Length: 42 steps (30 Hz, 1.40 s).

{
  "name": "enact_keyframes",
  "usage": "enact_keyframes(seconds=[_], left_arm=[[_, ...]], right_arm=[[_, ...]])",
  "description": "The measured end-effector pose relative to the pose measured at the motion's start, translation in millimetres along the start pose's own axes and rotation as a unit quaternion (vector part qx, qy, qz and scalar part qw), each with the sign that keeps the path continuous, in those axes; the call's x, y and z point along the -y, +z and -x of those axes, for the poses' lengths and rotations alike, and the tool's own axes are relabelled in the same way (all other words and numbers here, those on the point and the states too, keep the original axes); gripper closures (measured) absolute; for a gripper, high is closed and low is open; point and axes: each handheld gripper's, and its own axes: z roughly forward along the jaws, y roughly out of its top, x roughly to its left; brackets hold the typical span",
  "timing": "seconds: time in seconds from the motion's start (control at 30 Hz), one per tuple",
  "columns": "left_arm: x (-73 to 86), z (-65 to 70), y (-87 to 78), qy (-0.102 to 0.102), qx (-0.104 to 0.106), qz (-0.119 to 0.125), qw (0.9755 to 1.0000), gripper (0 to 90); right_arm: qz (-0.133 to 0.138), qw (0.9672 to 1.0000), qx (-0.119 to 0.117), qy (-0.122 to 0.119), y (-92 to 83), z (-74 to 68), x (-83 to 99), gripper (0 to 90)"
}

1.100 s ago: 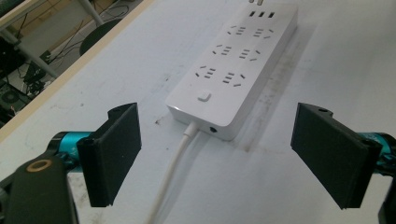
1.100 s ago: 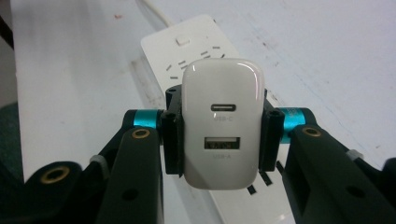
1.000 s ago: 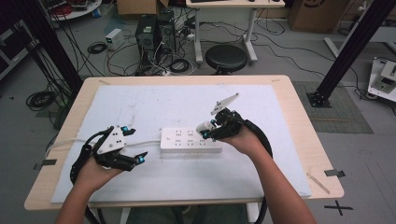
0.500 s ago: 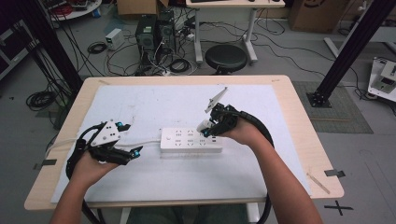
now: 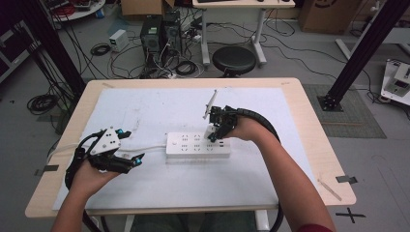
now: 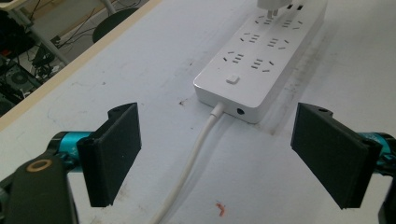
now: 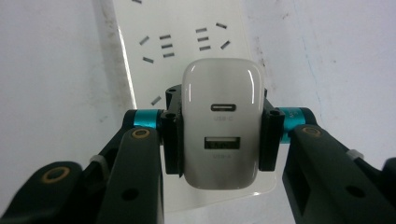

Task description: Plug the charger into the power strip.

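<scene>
A white power strip (image 5: 197,145) lies in the middle of the white mat, its cord running left. My right gripper (image 5: 214,137) points down over the strip's right part, shut on a white USB charger (image 7: 221,123) with two ports facing the camera. The strip (image 7: 182,42) lies right below the charger; whether its prongs touch the sockets I cannot tell. My left gripper (image 5: 136,159) lies low at the left, open, its pads (image 6: 112,151) wide apart and aimed at the strip's cord end (image 6: 236,100). The charger (image 6: 272,5) stands over the strip's far end.
The white mat (image 5: 145,108) covers most of the wooden table (image 5: 309,121). The strip's white cord (image 6: 191,163) runs between my left jaws. A black stool (image 5: 234,60), computer cases and cables stand on the floor beyond the far edge.
My right gripper has moved leftward and down with the charger, from beside the strip's right end to above its sockets. The left gripper has barely shifted.
</scene>
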Motion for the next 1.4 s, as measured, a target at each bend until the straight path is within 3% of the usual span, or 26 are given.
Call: enact_keyframes(seconds=[0.2,0.63,0.8,1.0,1.07,1.4], left_arm=[[0.8,2.3,1.8,0.000,0.004,0.000,1.0000,16.1],[2.0,1.9,2.5,0.001,0.005,0.001,1.0000,16.1],[2.0,3.2,5.1,-0.001,0.004,0.004,1.0000,16.1],[1.0,6.1,9.4,0.000,0.008,0.006,1.0000,16.1],[0.8,6.7,10.9,0.001,0.008,0.007,0.9999,16.1],[-0.9,5.4,16.9,0.000,0.010,0.005,0.9999,16.1]], right_arm=[[-0.006,0.9996,0.003,-0.026,-0.7,3.0,-6.6,63.2],[-0.034,0.9984,0.003,-0.044,5.7,3.6,-11.4,63.3],[-0.057,0.9959,0.007,-0.071,8.5,1.2,-19.5,63.3],[-0.054,0.9950,0.014,-0.082,11.0,-1.2,-20.9,63.4],[-0.069,0.9932,0.021,-0.091,19.7,-4.9,-22.5,63.4],[-0.061,0.9950,0.005,-0.079,21.4,0.6,-20.2,63.7]])
